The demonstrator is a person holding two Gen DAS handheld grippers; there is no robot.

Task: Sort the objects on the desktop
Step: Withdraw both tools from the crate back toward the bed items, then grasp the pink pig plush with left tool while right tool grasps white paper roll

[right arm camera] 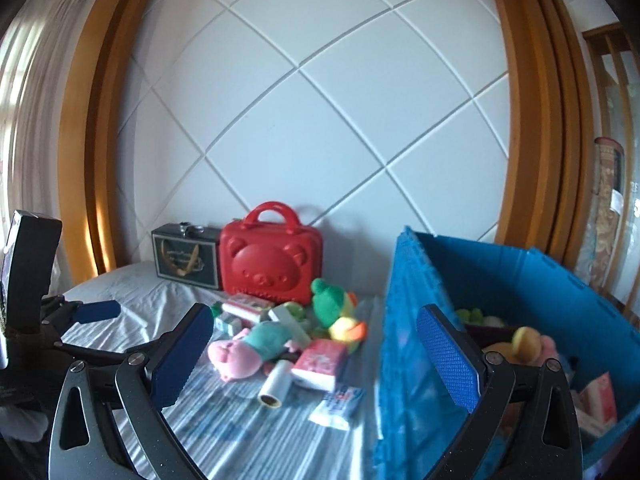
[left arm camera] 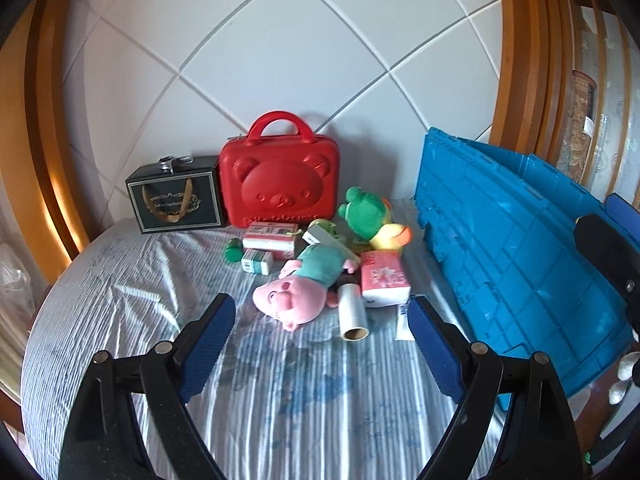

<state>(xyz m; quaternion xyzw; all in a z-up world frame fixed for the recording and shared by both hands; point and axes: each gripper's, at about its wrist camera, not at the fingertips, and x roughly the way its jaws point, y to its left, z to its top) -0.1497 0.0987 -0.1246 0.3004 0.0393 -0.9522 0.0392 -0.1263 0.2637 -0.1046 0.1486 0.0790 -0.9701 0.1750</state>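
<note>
Desktop objects [left arm camera: 320, 264] are seen in the left wrist view as a small heap on the striped sheet [left arm camera: 120, 300], lying ahead of the left gripper [left arm camera: 320, 340] and in line with the gap between its jaws, which are spread wide with nothing between them. Nearest the jaws a pink plush pig [left arm camera: 298, 288] and a white roll [left arm camera: 353, 316] are found, well short of being touched; a pink tissue pack [left arm camera: 384, 280] lies just beyond the right-hand pad, and a green plush frog [left arm camera: 366, 214] farther back. Behind the heap a red bear case [left arm camera: 280, 176] and a black gift box [left arm camera: 176, 200] are stood against the wall, and a blue crate [left arm camera: 500, 240] is seen beyond the right-hand jaw. In the right wrist view the right gripper [right arm camera: 316, 360] is likewise held wide and empty. The same heap is framed between its jaws, toward the left-hand pad, with the roll [right arm camera: 275, 386] and a flat white and blue packet [right arm camera: 338, 402] closest. The crate wall [right arm camera: 404, 360] is crossed by the right-hand pad, and plush toys [right arm camera: 524, 342] are seen inside the crate beyond it.
</note>
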